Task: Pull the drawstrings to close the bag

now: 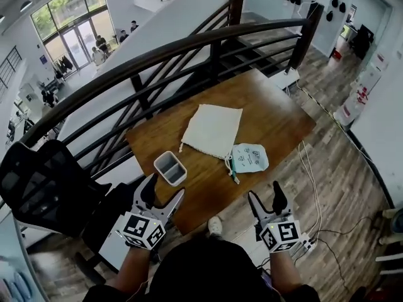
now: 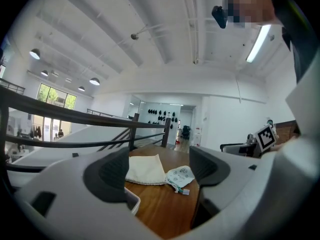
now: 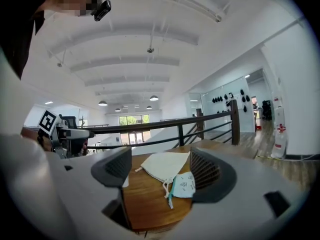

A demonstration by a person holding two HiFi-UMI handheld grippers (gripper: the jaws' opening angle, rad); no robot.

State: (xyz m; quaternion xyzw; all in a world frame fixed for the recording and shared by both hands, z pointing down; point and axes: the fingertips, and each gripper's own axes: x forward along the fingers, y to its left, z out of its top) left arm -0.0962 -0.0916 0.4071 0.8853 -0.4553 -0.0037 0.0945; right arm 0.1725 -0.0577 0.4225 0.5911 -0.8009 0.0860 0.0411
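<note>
A cream drawstring bag point(image 1: 212, 130) lies flat on the wooden table point(image 1: 277, 118), its cord ends toward the near side. It also shows in the left gripper view as the bag point(image 2: 144, 169) and in the right gripper view as the bag point(image 3: 165, 166). A small pale-green printed pouch point(image 1: 249, 158) with cords lies beside it to the right. My left gripper point(image 1: 162, 197) hangs open just short of the table's near edge, nothing between its fingers. My right gripper point(image 1: 266, 201) is open too, off the near edge, empty.
A grey two-compartment tray point(image 1: 170, 167) stands at the table's near left corner. A dark curved railing point(image 1: 157, 52) runs behind the table above a stairwell. A black office chair point(image 1: 44, 187) stands at left. Cables point(image 1: 312, 187) trail on the floor at right.
</note>
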